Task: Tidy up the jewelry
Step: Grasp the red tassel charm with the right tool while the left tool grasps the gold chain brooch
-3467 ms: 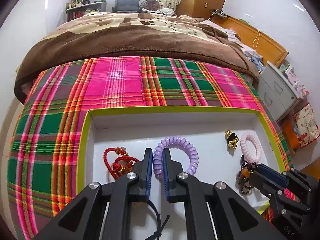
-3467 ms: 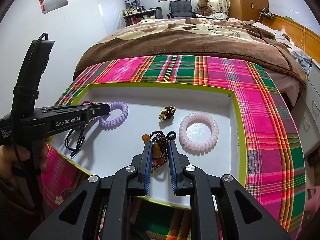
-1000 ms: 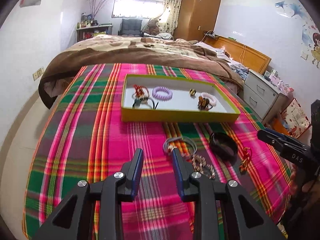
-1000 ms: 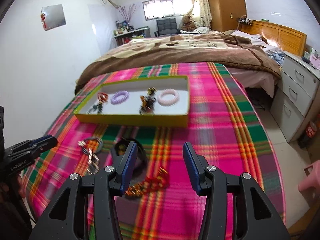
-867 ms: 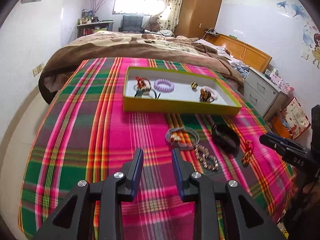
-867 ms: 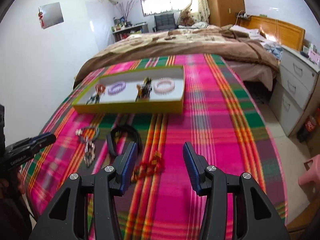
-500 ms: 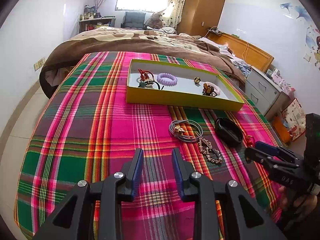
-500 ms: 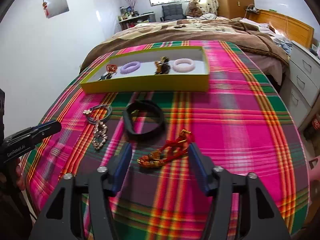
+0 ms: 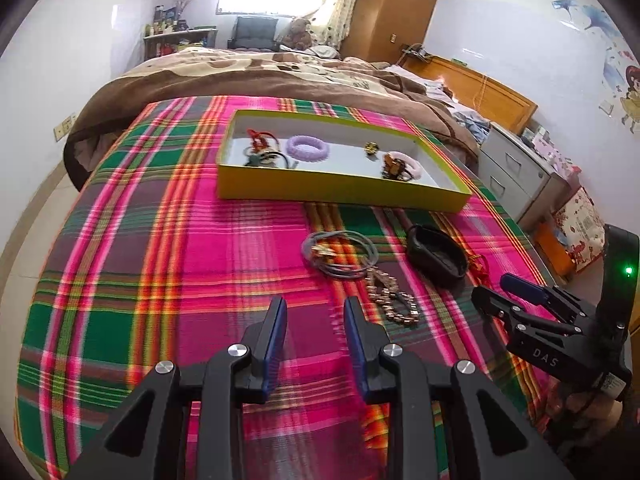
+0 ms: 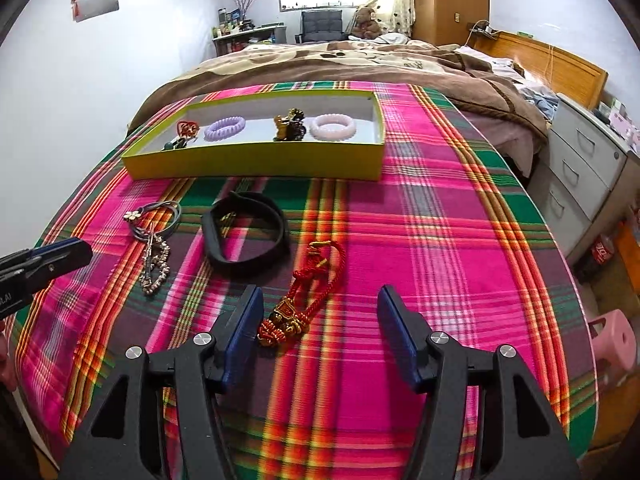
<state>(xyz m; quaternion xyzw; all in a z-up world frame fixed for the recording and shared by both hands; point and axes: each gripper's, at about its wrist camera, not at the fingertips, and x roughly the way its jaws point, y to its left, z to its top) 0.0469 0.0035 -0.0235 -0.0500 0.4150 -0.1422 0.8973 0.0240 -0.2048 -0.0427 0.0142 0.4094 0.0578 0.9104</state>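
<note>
A yellow-green tray (image 9: 340,194) (image 10: 256,162) on the plaid cloth holds a purple coil band (image 9: 307,146), a pink coil band (image 10: 334,127), a red knot bracelet (image 9: 258,140) and a bead bracelet (image 10: 289,128). Loose on the cloth lie a grey cord loop (image 9: 340,254), a rhinestone chain (image 9: 390,296) (image 10: 154,266), a black band (image 10: 245,238) (image 9: 436,256) and a red rope bracelet (image 10: 308,292). My right gripper (image 10: 320,322) is open wide just above and around the red rope bracelet. My left gripper (image 9: 316,330) is open and empty, left of the chain.
The plaid cloth (image 9: 160,240) covers the foot of a bed with a brown blanket (image 10: 340,68) behind the tray. A grey drawer unit (image 10: 580,176) and a pink stool (image 10: 614,340) stand off the right edge. A white wall runs along the left.
Both grippers left the tray, pulled back and opened. They have since come lower and closer to the loose pieces; the right jaws have widened over the red rope bracelet.
</note>
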